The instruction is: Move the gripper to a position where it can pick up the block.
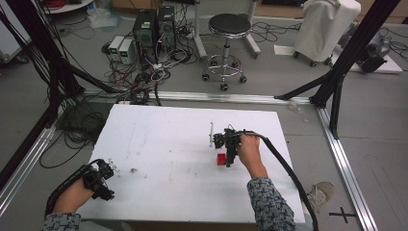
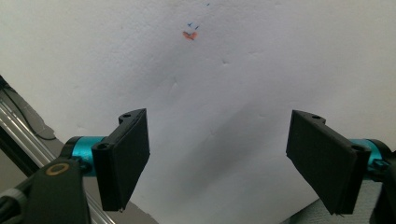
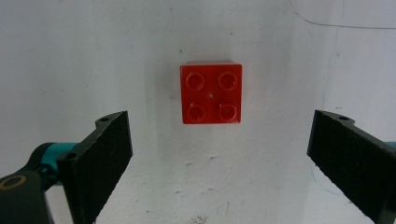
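Red brick (image 3: 211, 92) sits on the white table (image 1: 159, 144), right of centre, studs up, 2x2 so square, no long axis; its edges run about square to the R gripper's line of sight. R gripper (image 1: 230, 153) hangs right over the brick, jaws spread wide either side, not touching it. A thin white stick (image 1: 210, 134) lies just left of the brick, near the gripper's far end. Small brownish speck (image 1: 133, 170) well left of the brick. L gripper (image 1: 103, 180) far left of the brick at the table's near edge, jaws also wide apart, nothing between them; a small orange mark (image 2: 189, 35) on the table ahead of it. Stool (image 1: 228, 29) and cables on the floor beyond the brick
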A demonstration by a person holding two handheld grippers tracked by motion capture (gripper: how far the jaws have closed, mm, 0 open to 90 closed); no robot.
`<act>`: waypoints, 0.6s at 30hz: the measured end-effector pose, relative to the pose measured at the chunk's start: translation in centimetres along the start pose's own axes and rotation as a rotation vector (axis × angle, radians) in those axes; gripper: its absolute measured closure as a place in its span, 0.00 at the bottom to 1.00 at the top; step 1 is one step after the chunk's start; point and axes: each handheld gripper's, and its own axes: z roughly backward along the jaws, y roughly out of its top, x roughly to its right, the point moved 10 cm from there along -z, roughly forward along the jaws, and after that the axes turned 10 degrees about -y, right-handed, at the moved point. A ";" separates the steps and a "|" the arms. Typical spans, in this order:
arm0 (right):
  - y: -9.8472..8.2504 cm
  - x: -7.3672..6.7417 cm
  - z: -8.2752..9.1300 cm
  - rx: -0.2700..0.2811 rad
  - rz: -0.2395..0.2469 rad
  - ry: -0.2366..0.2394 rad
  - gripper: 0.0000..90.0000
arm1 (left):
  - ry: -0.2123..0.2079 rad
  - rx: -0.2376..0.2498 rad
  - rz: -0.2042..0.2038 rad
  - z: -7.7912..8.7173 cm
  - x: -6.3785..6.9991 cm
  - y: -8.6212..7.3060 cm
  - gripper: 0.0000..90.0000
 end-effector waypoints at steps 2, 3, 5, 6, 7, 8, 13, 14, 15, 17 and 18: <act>0.2 0.0 -0.3 0.000 0.013 0.003 0.07 | 0.002 -0.003 -0.002 0.0 0.0 0.0 0.24; 0.3 0.0 -0.5 0.005 0.022 0.003 0.07 | 0.001 -0.006 -0.004 0.0 0.0 0.0 0.24; 0.3 -0.1 -0.6 -0.004 0.016 0.002 0.07 | 0.000 -0.007 -0.004 0.0 0.0 0.0 0.24; 0.4 -0.2 -0.8 -0.009 0.013 0.009 0.07 | 0.001 -0.005 -0.005 0.0 0.0 0.0 0.24; 0.5 -0.2 -0.9 -0.007 0.016 0.006 0.07 | 0.001 -0.005 -0.005 0.0 0.0 0.0 0.24; 0.7 -0.3 -1.2 -0.011 0.013 0.005 0.07 | 0.003 -0.005 -0.004 0.0 0.0 0.0 0.24; 0.9 -0.4 -1.9 -0.027 0.024 0.006 0.07 | -0.004 -0.006 -0.008 -0.1 0.2 0.1 0.24; 0.9 -0.6 -2.0 -0.043 0.013 0.011 0.07 | -0.005 -0.005 -0.007 -0.1 0.2 0.1 0.24; 0.9 -0.6 -2.2 -0.037 0.020 0.009 0.07 | -0.005 -0.004 -0.007 -0.1 0.2 0.1 0.24; 1.2 -0.3 -2.6 -0.015 0.055 0.003 0.07 | -0.004 -0.008 -0.011 -0.1 0.1 0.1 0.24; 0.9 -0.7 -2.6 -0.055 0.015 0.012 0.07 | -0.004 -0.008 -0.011 -0.1 0.1 0.1 0.24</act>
